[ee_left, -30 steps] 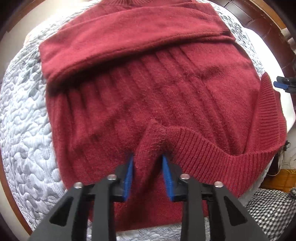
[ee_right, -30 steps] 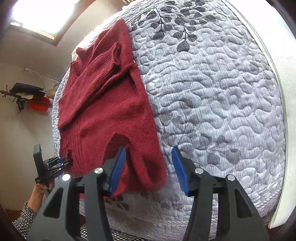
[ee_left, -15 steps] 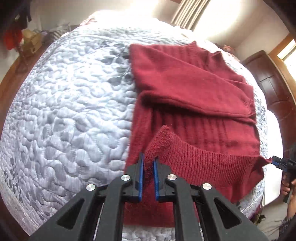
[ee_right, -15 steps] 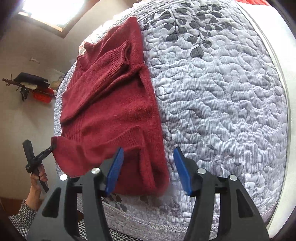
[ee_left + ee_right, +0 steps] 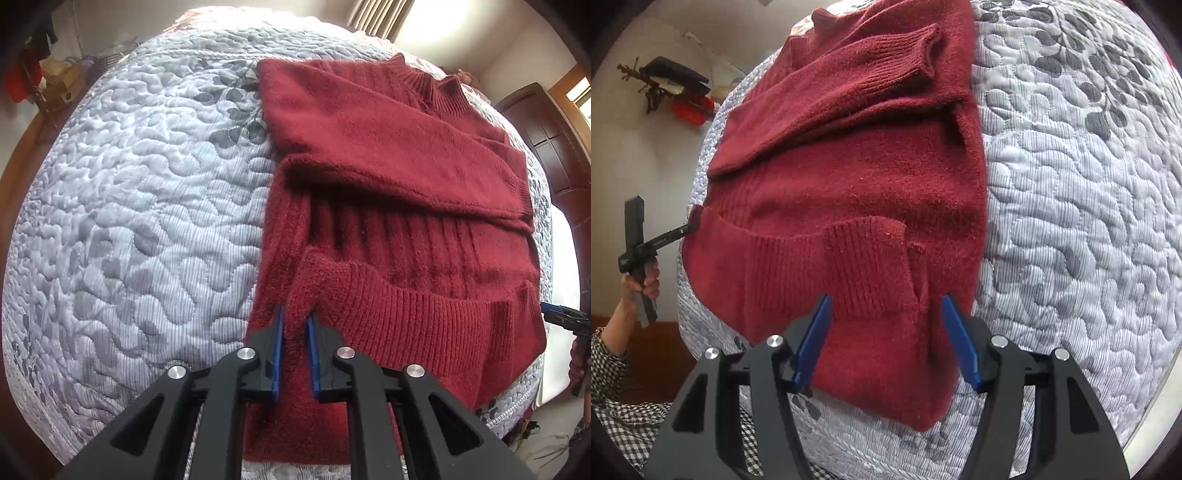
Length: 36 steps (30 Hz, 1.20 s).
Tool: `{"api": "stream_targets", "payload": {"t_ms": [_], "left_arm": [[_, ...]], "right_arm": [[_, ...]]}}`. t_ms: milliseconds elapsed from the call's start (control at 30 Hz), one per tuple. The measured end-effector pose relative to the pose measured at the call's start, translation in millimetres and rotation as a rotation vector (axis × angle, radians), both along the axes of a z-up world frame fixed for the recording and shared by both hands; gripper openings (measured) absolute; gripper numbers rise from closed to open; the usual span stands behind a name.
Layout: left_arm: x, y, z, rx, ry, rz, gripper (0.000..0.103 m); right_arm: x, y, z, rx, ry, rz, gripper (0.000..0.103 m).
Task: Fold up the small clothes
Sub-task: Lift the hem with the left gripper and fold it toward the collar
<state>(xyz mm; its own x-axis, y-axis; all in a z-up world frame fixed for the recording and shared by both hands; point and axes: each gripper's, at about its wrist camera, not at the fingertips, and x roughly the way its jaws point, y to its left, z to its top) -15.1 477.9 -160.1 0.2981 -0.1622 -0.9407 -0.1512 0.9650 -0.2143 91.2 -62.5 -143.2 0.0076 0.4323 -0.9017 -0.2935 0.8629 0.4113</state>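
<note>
Sweater [image 5: 399, 206]: dark red knit, spread on the quilted bed cover [image 5: 140, 206], one sleeve [image 5: 388, 155] folded across the chest, neck toward the far end.
Hem [image 5: 424, 317]: ribbed band lifted and turned back over the body.
Left gripper [image 5: 294, 347]: jaws pressed onto a bunched corner of the hem.
Right gripper [image 5: 886, 339]: jaws spread wide, straddling the other hem corner, blue pads [image 5: 958, 343] apart from the knit.
Hand [image 5: 641, 282]: wrapped around the left gripper's handle, checked sleeve [image 5: 609, 373] below.
</note>
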Motion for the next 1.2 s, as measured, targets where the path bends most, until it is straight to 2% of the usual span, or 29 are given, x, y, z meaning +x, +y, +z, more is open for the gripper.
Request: {"api": "stream_targets", "payload": {"t_ms": [100,167,200,233,300,367,400,533,633,700,767,900,1000,1067,1100,1200], "left_arm": [[4,-4,-3,0.004,0.007,-0.013,0.020],[7,-8,-5,0.008,0.012,-0.019,0.024],[9,-11,-6,0.011,0.016,-0.022,0.026],[10,-13,-7,0.018,0.020,-0.024,0.026],[12,-16,-8,0.027,0.023,-0.031,0.026],[14,-21,-8,0.033,0.016,-0.039,0.016],[13,-24,-6,0.041,0.011,-0.047,0.009],[9,-29,10,0.026,-0.054,-0.057,0.008],[4,-24,29,-0.028,-0.125,-0.023,0.007],[3,-21,36,-0.038,-0.162,0.007,0.007],[8,-18,31,-0.016,-0.161,0.027,0.007],[19,-15,-8,0.014,-0.043,0.043,0.007],[19,-17,-16,0.006,-0.025,0.045,0.008],[21,-19,-13,-0.018,-0.029,0.045,0.016],[23,-21,-12,-0.026,-0.031,0.037,0.025],[30,-33,-10,-0.009,-0.019,-0.018,0.045]], "right_arm": [[5,10,-10,-0.025,0.015,0.025,0.061],[6,15,-15,-0.037,0.016,0.040,0.055],[6,18,-16,-0.045,0.010,0.049,0.045],[6,22,-16,-0.058,0.001,0.060,0.039],[5,27,-14,-0.083,-0.019,0.095,0.022],[3,28,-8,-0.076,-0.032,0.107,0.008],[2,26,-4,-0.061,-0.040,0.106,0.008],[-1,10,26,0.032,-0.098,0.057,0.007],[3,-16,52,0.120,-0.149,-0.035,0.007],[6,-28,59,0.140,-0.169,-0.076,0.007],[11,-31,49,0.100,-0.157,-0.086,0.007],[18,-23,3,0.004,-0.047,-0.059,0.007],[16,-18,-18,-0.040,0.005,-0.049,0.013],[17,-21,-18,-0.022,0.013,-0.063,0.017],[17,-21,-17,-0.006,0.023,-0.067,0.028],[18,-17,-13,0.004,0.022,-0.052,0.041]]}}
